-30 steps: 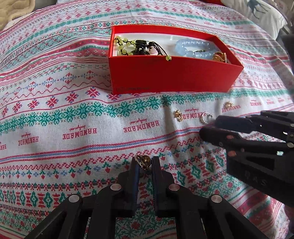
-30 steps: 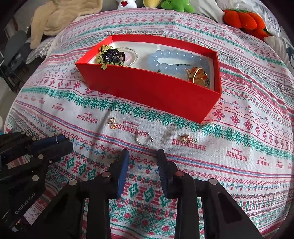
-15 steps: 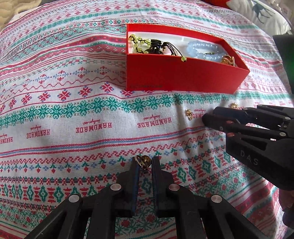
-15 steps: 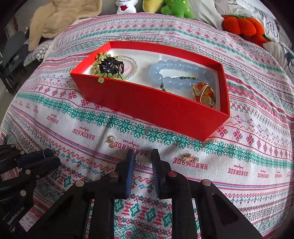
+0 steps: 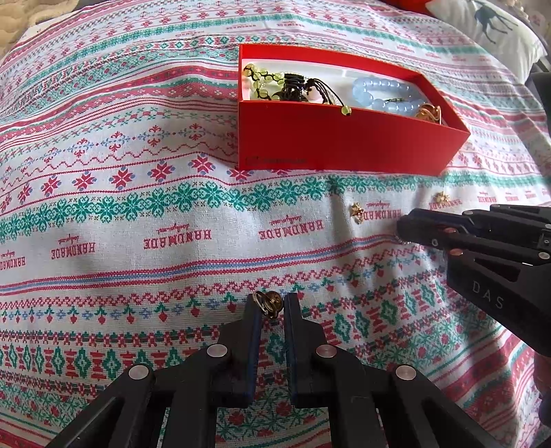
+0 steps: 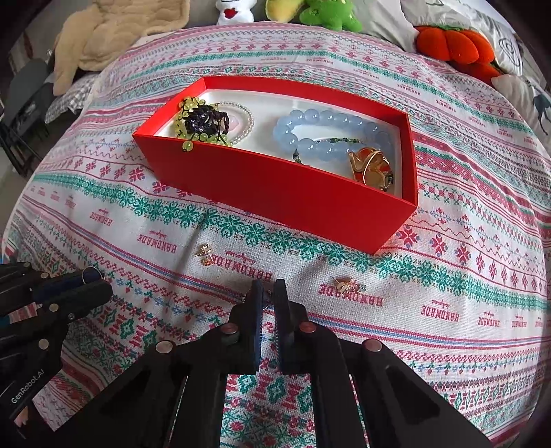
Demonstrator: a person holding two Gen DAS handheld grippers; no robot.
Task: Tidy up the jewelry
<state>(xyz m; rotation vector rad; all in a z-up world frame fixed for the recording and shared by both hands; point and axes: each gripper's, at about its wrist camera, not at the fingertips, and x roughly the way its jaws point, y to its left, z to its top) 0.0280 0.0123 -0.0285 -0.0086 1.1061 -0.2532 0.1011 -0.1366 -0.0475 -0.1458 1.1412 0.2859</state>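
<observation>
My left gripper (image 5: 270, 299) is shut on a small gold ring (image 5: 268, 306), held just above the patterned cloth. My right gripper (image 6: 268, 287) is down on the cloth, its jaws closing on a thin silver ring (image 6: 268, 292). Only slivers of that ring show between the pads. The red box (image 6: 275, 186) stands beyond both grippers and holds a green bead bracelet (image 6: 193, 119), a blue bead bracelet (image 6: 310, 132) and a gold brooch (image 6: 370, 165). In the left wrist view the right gripper (image 5: 401, 229) reaches in from the right. The left gripper (image 6: 98, 281) shows at the left of the right wrist view.
Two small gold earrings (image 6: 204, 254) (image 6: 346, 285) lie on the cloth on either side of my right gripper, in front of the box. Plush toys (image 6: 454, 44), a beige blanket (image 6: 113, 31) and a deer-print pillow (image 5: 489, 27) line the far edge of the bed.
My right gripper moved forward over the silver ring and its jaws came together around it. The left gripper shifted slightly with its gold ring still held.
</observation>
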